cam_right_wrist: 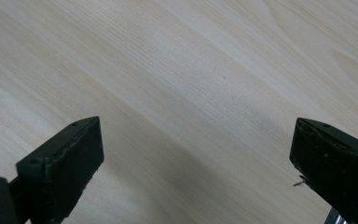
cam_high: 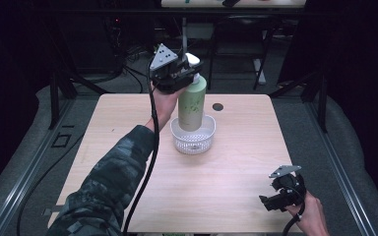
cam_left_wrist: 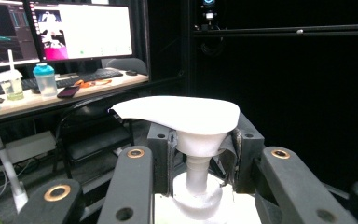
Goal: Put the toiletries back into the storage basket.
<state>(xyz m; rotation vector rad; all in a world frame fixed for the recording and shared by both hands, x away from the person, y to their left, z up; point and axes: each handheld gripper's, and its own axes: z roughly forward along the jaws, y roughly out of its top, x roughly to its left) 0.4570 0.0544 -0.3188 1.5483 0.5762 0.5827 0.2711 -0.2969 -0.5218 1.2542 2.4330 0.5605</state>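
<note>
- The right gripper (cam_high: pixel 270 199) sits nearest, at the desk's (cam_high: pixel 236 162) front right corner, held low in a hand (cam_high: pixel 309 216); in the right gripper view its jaws stand wide apart over bare wood, released, with nothing between them.
- A left arm in a camouflage sleeve (cam_high: pixel 108 182) reaches from the front left corner toward the middle of the far edge.
- The left gripper (cam_high: pixel 187 73) is clenched on the neck of a green bottle (cam_high: pixel 192 103), just under its white pump (cam_left_wrist: pixel 177 114); in the left gripper view the pads (cam_left_wrist: pixel 161 154) press the neck from both sides.
- The bottle stands upright with its base inside a white basket (cam_high: pixel 193 140), which rests on the desk a little behind centre.
- A dark round hole (cam_high: pixel 218 106) lies in the desk near the far edge, just right of the bottle.
- Beyond the desk, the left gripper view shows monitors (cam_left_wrist: pixel 84 30), a keyboard and a shaker (cam_left_wrist: pixel 45 79) on another bench.
</note>
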